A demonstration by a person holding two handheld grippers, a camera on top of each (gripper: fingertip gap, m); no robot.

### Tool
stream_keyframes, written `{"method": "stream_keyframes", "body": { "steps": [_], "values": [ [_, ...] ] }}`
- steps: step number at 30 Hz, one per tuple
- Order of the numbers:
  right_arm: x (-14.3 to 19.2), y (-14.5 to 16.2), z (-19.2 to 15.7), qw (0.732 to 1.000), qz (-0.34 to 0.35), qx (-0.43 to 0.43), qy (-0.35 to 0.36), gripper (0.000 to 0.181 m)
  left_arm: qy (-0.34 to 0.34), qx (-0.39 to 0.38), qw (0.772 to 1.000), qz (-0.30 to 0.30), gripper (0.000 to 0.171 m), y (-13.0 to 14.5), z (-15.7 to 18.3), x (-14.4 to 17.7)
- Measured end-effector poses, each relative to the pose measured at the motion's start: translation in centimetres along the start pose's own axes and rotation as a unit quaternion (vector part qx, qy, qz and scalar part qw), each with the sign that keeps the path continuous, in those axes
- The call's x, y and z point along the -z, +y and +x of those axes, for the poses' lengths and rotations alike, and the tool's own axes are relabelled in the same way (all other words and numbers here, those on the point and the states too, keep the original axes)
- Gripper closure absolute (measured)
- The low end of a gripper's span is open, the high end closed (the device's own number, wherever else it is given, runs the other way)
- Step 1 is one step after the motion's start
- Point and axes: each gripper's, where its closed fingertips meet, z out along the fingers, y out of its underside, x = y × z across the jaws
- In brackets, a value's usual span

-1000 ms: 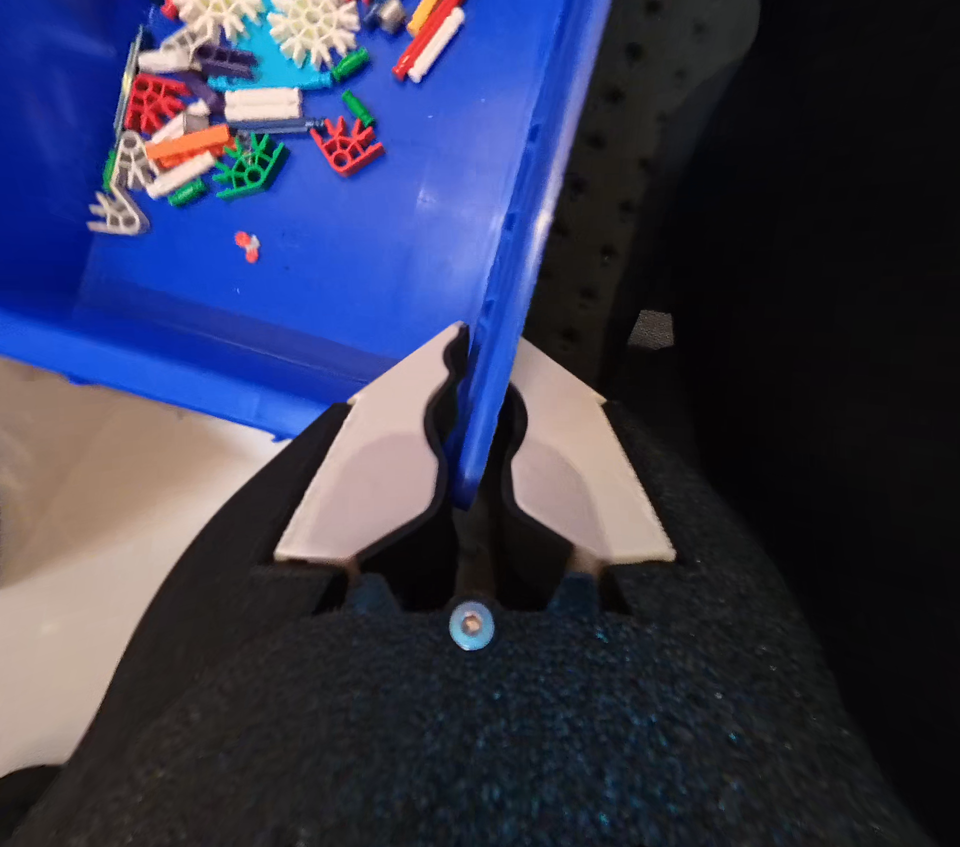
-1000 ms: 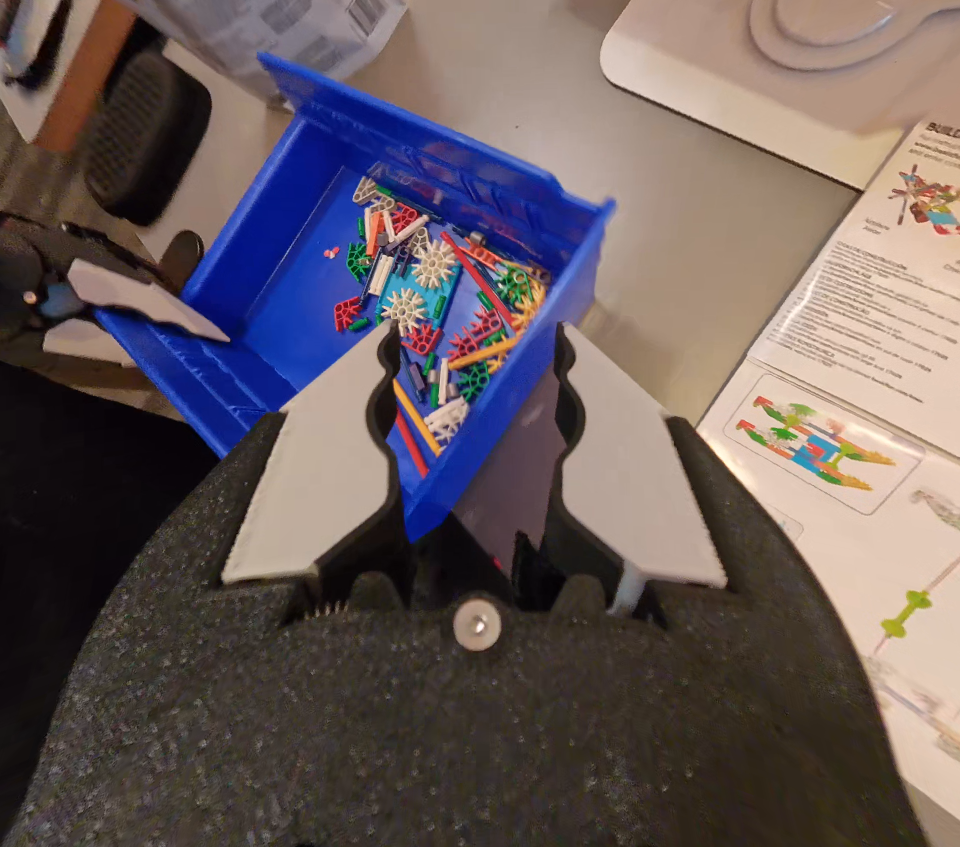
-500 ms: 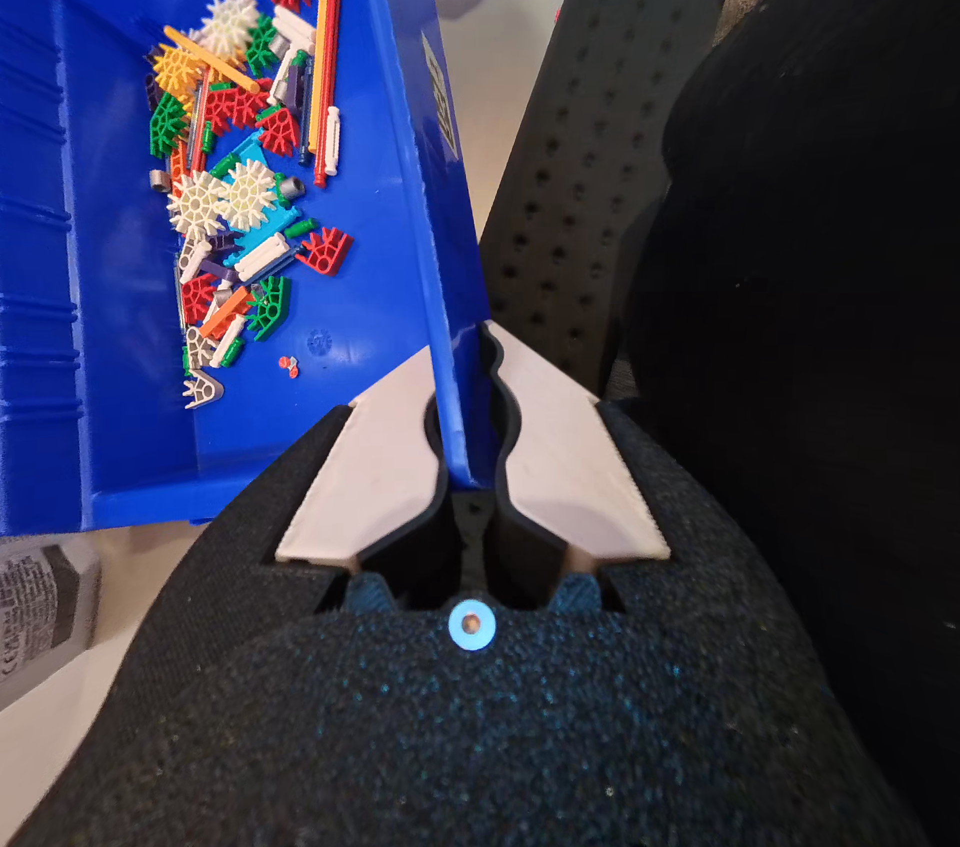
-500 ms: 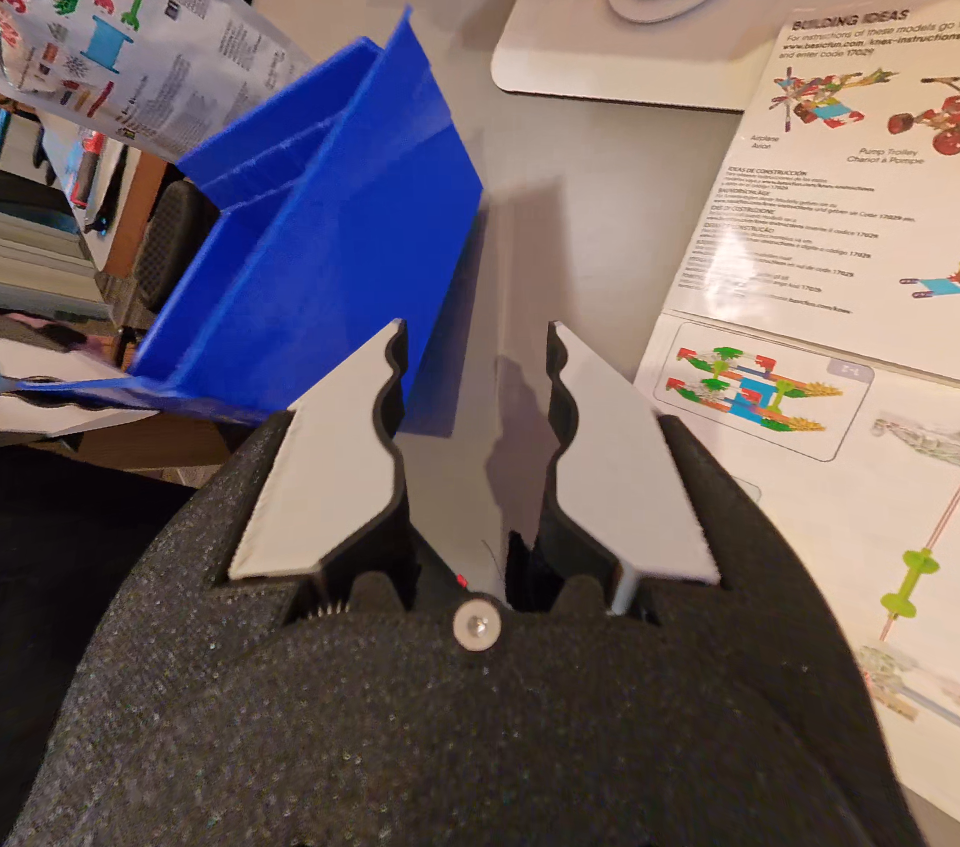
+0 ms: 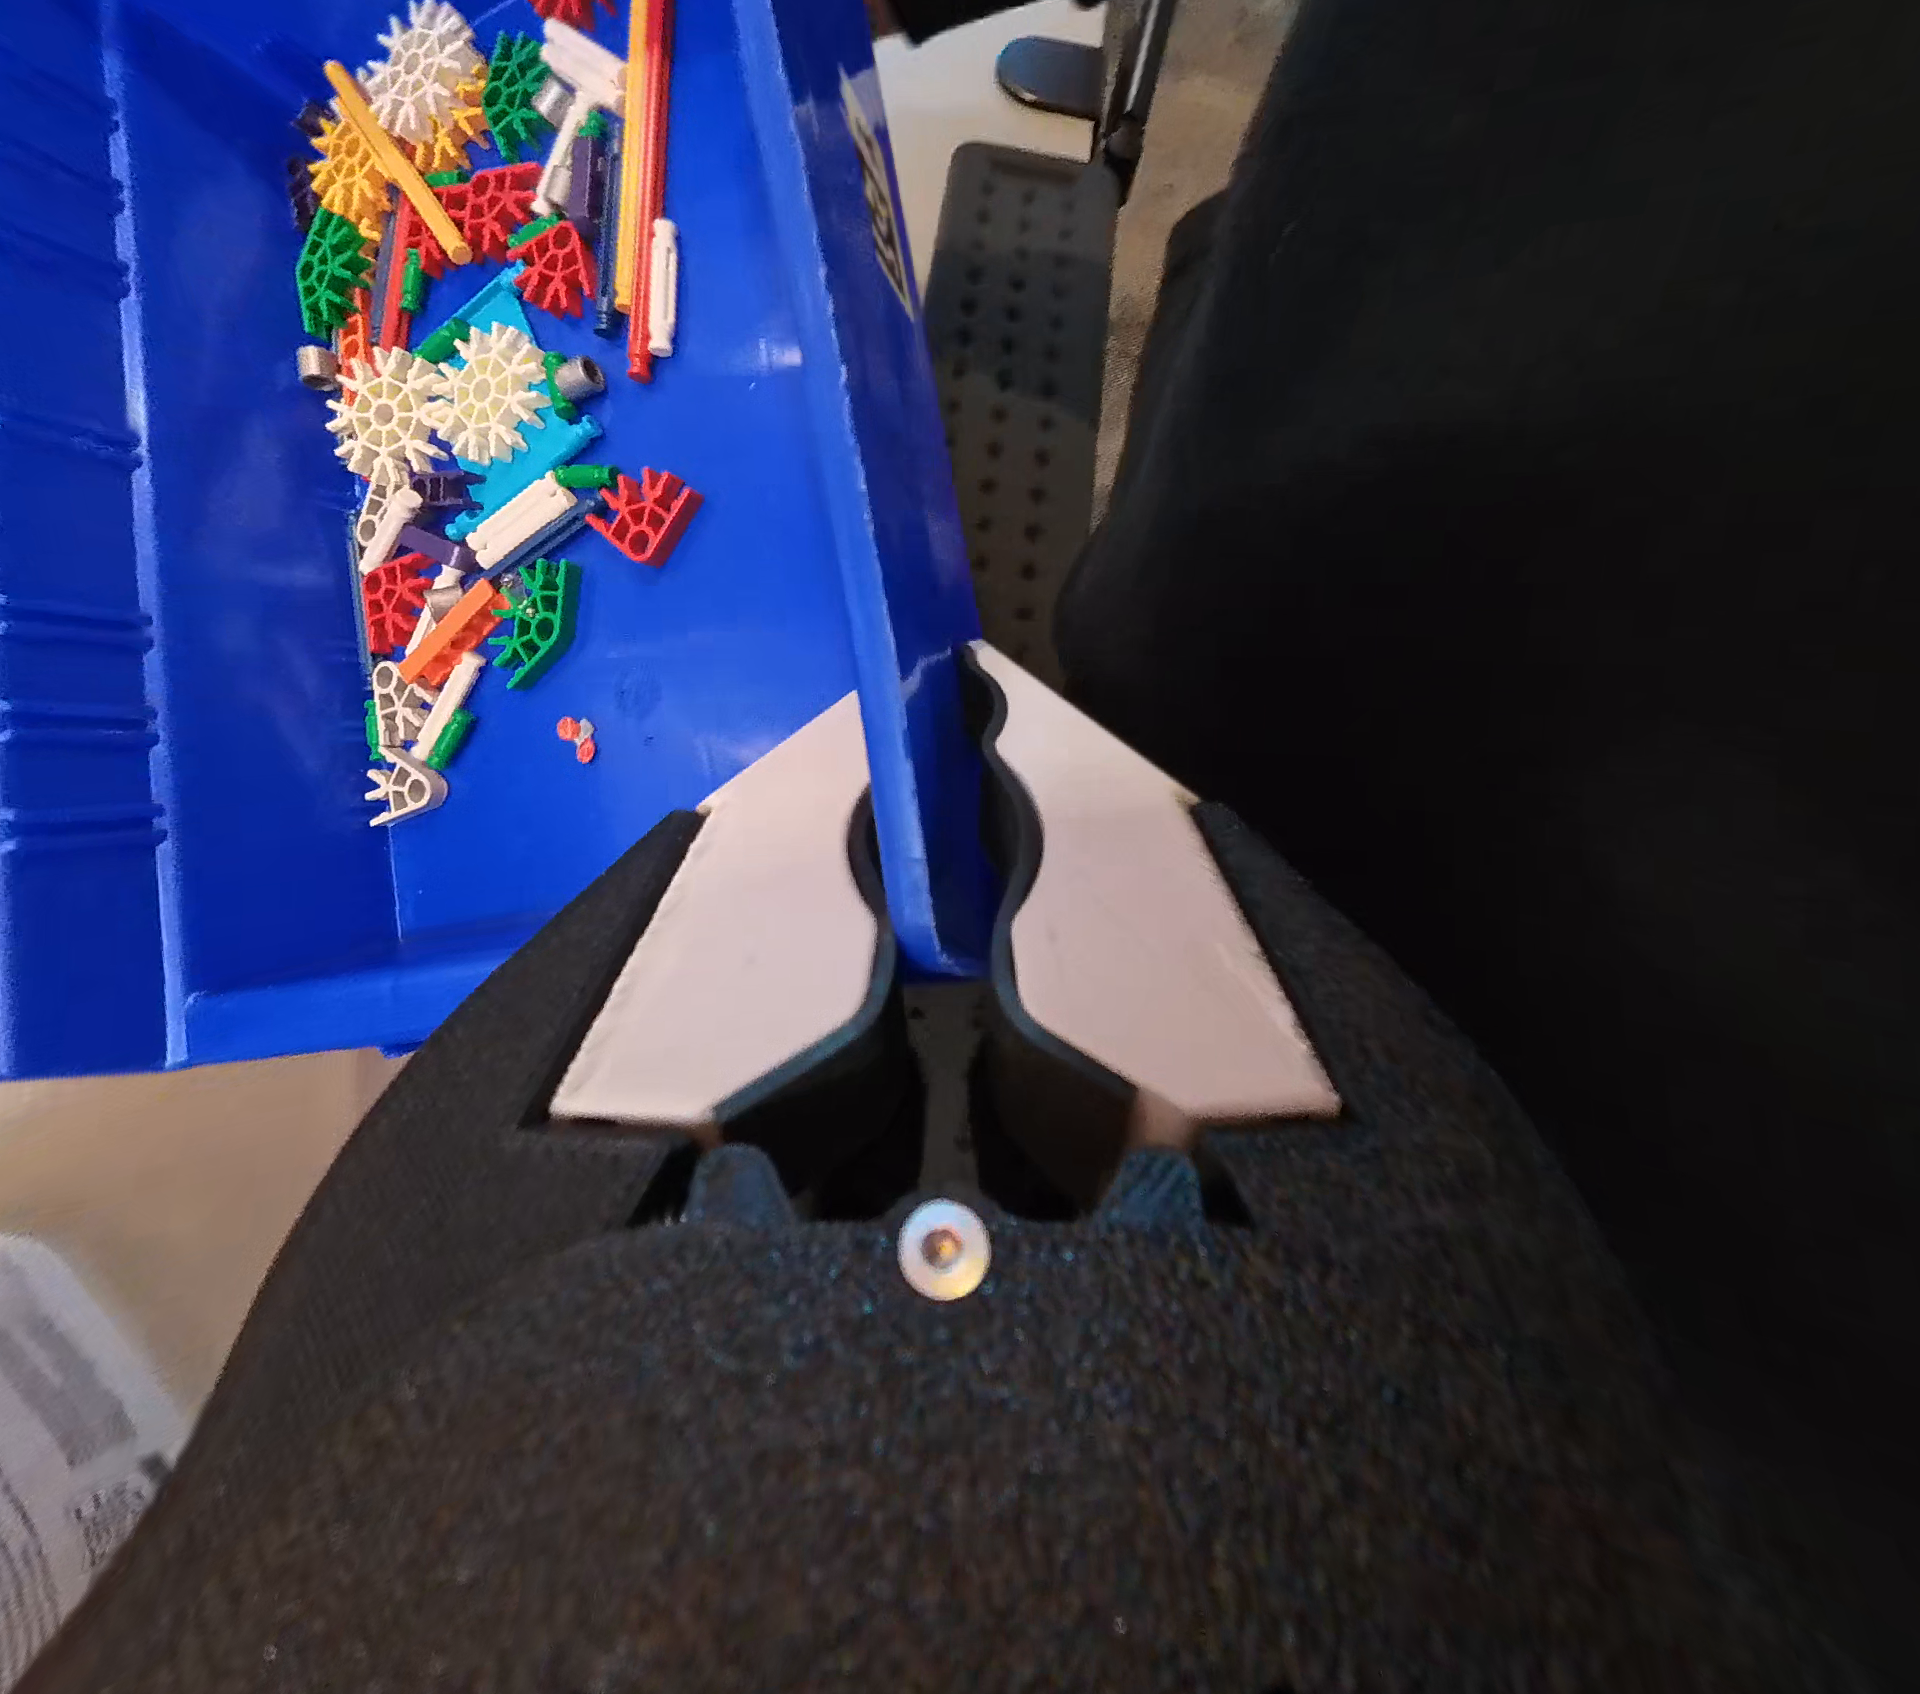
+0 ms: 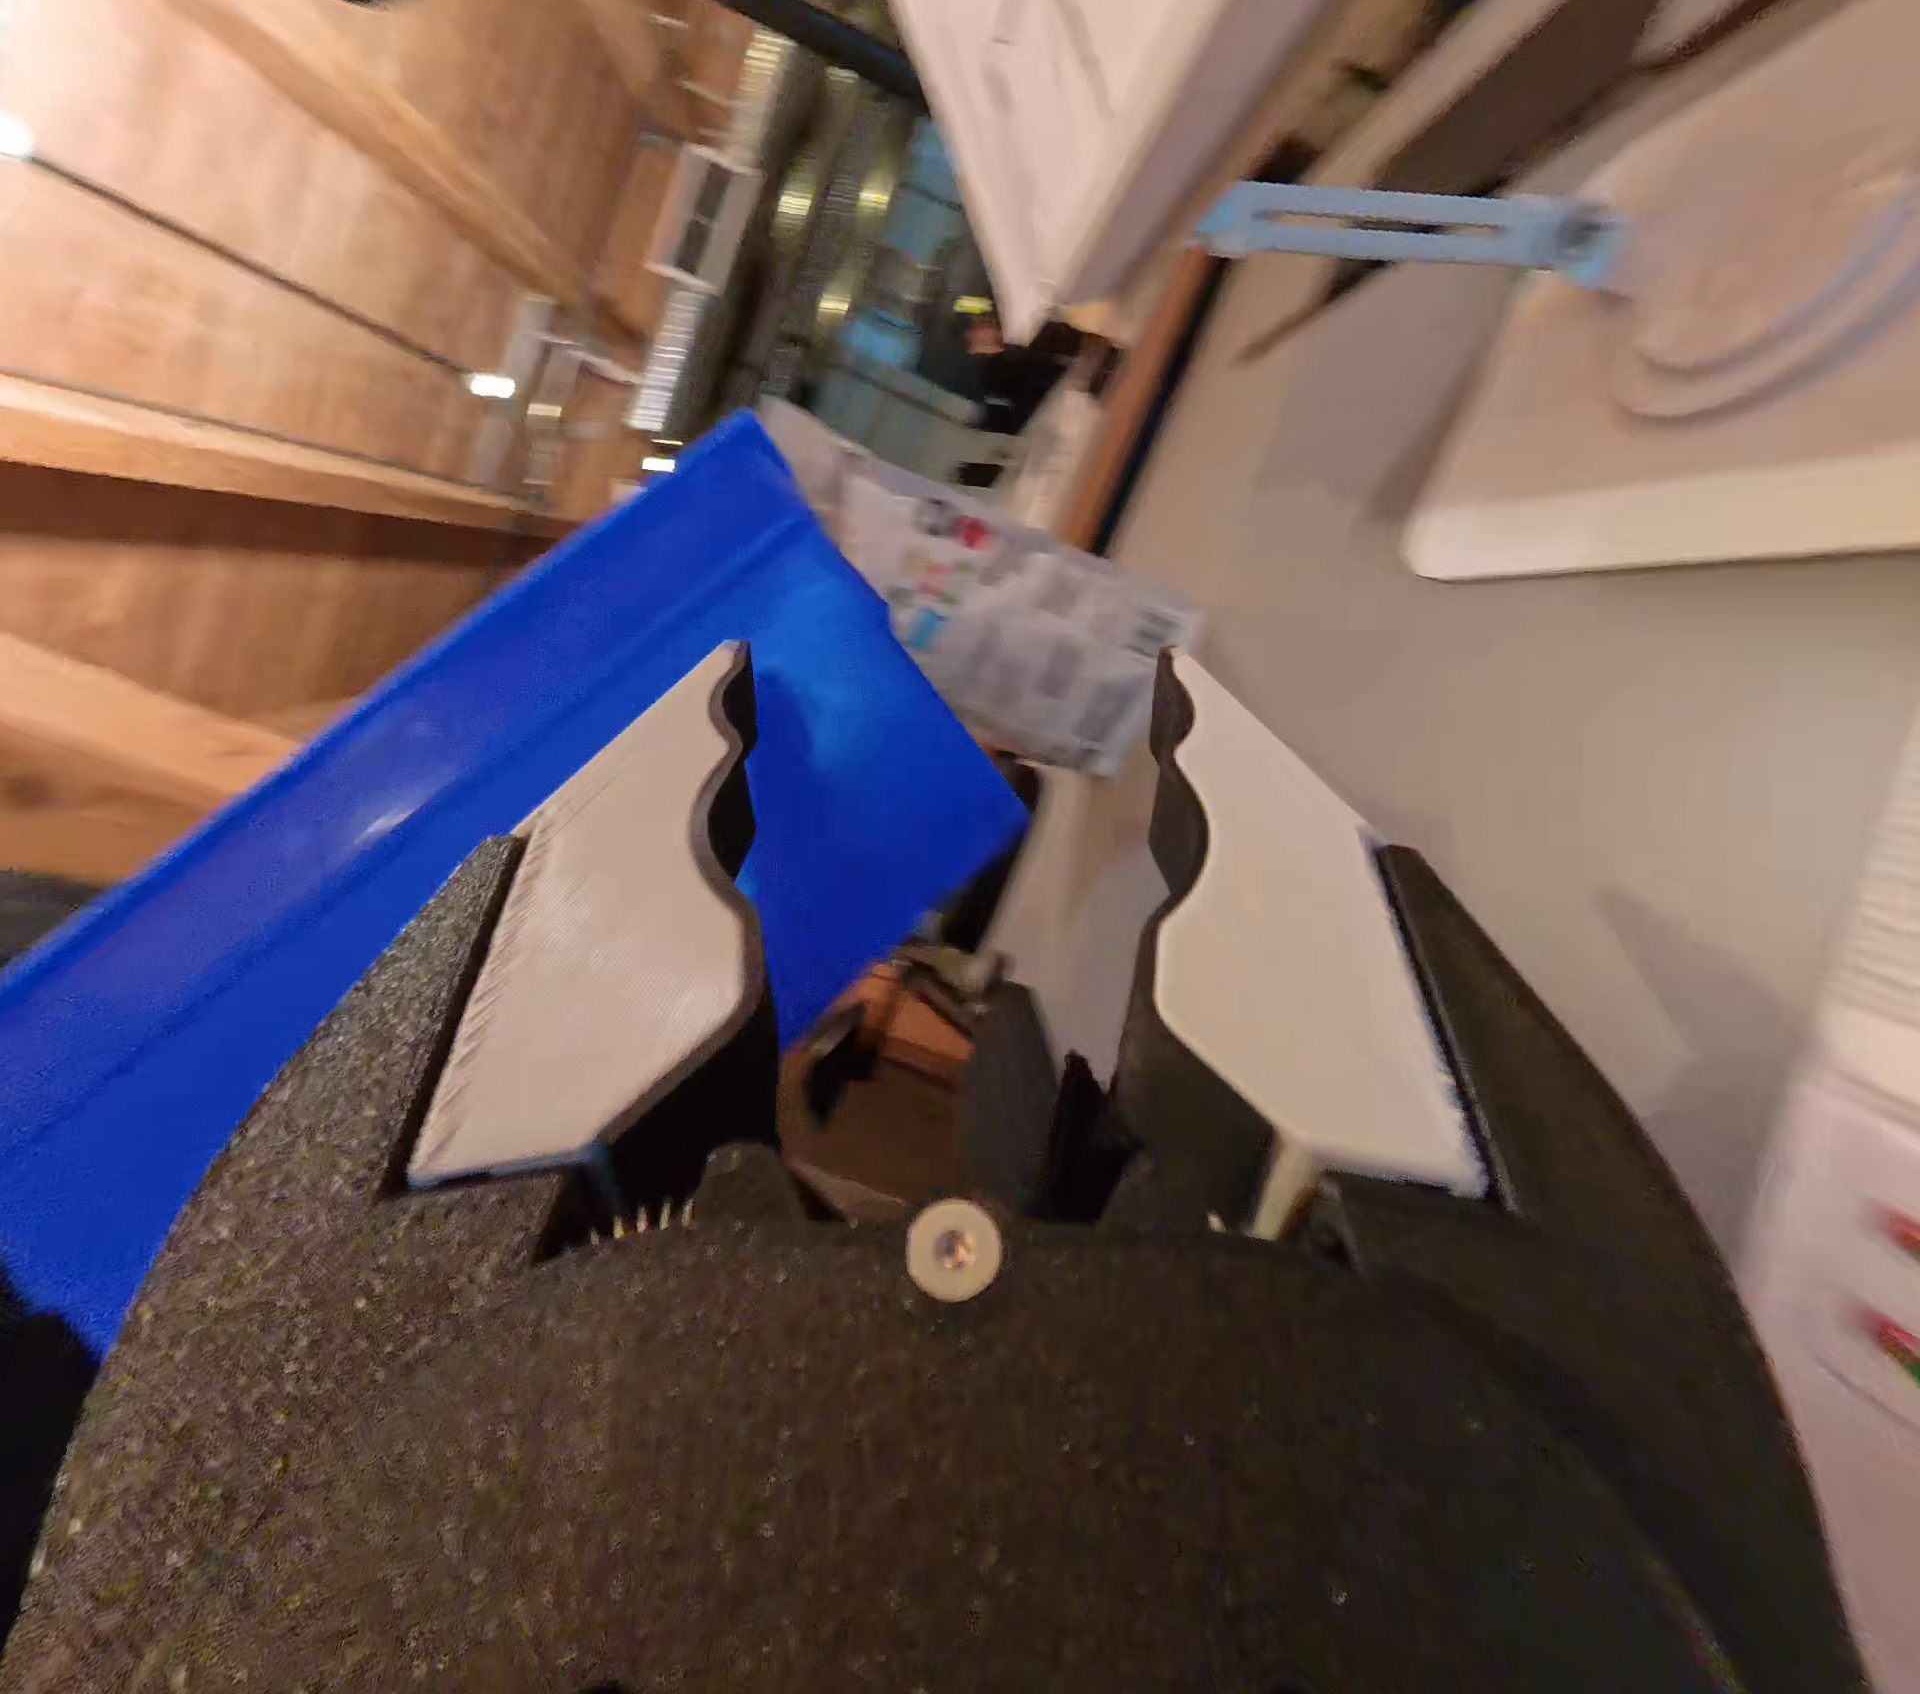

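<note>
Wood-panelled walls and ceiling fill the bkgd of the right wrist view, all tilted and motion-blurred, w/ a pale tabletop (image 6: 1475,813) running up the right side. Left gripper (image 5: 920,771) is clamped on the side wall of a blue plastic bin (image 5: 790,356); the wall's thin edge sits pinched between the two white fingers (image 5: 758,917), near the bin's corner. Bin is tilted. Inside, a heap of small construction-toy pieces (image 5: 468,397) lies on the floor of the bin, well apart from the left gripper: white snowflake connectors (image 5: 436,403), red, green and yellow fan connectors, a long red rod (image 5: 652,117), a yellow rod next to it, an orange piece, a light blue panel under the white ones.

Right gripper (image 6: 951,709) has its jaws spread wide, nothing between them. Same bin (image 6: 436,771) shows its blue outer side just beyond the left finger; touching or not — can't tell through blur. Printed bag or packaging (image 6: 1029,657) lies past the bin on the table, partly hidden by the bin's corner.

Right half of left wrist view is dark, only a perforated black chair part (image 5: 1008,356) readable. Pale blurred patch at lower left, cut off by frame edge; can't make out what it is
</note>
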Motion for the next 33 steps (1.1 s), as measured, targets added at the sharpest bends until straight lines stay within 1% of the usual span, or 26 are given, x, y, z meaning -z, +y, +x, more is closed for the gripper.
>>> {"method": "stream_keyframes", "body": {
  "steps": [1, 2, 4, 6, 9, 11, 16, 18, 23, 28, 31, 33],
  "values": [
    [-0.2, -0.4, -1.5, 0.999, 0.003, -0.016, -0.052, 0.105, 0.007, -0.004, 1.000, 0.005, 0.171, -0.5, 0.3, 0.1],
    [-0.4, -0.5, -2.7, 0.995, 0.001, -0.029, -0.091, 0.098, 0.015, -0.005, 1.000, 0.011, 0.171, -1.1, 0.6, 0.2],
    [-0.7, -0.2, -4.4, 0.988, -0.018, -0.044, -0.146, 0.090, 0.032, -0.008, 0.999, 0.022, 0.171, -2.1, 1.1, 0.5],
    [-0.7, 0.0, -5.2, 0.981, -0.029, -0.064, -0.181, 0.071, 0.043, -0.015, 0.998, 0.033, 0.171, -3.1, 1.4, 1.0],
    [0.3, 0.6, -6.7, 0.966, -0.040, -0.085, -0.241, 0.066, 0.050, -0.028, 0.997, 0.043, 0.171, -4.7, 1.5, 1.9],
    [0.5, 1.1, -8.5, 0.955, -0.045, -0.084, -0.281, 0.067, 0.055, -0.033, 0.997, 0.052, 0.171, -5.6, 1.6, 2.5],
    [0.3, -0.1, -13.6, 0.925, -0.019, -0.041, -0.376, 0.067, 0.083, -0.028, 0.993, 0.077, 0.171, -7.5, 2.0, 3.6],
    [0.4, 0.0, -15.3, 0.908, -0.028, -0.033, -0.418, 0.071, 0.089, -0.026, 0.993, 0.078, 0.171, -7.7, 1.9, 3.9],
    [-0.5, 0.2, -16.9, 0.898, -0.044, -0.005, -0.437, 0.075, 0.098, -0.027, 0.993, 0.065, 0.171, -7.1, 1.4, 4.8],
    [-1.9, 0.0, -17.6, 0.891, -0.044, -0.004, -0.452, 0.080, 0.087, -0.016, 0.995, 0.053, 0.171, -6.1, 0.6, 6.0],
    [-3.1, -0.1, -18.7, 0.884, -0.045, 0.006, -0.465, 0.081, 0.086, -0.005, 0.995, 0.048, 0.171, -5.5, 0.3, 7.2],
    [-4.1, -0.5, -19.5, 0.879, -0.039, 0.007, -0.476, 0.081, 0.082, 0.001, 0.995, 0.054, 0.171, -5.6, -0.1, 8.2]
  ]
}}
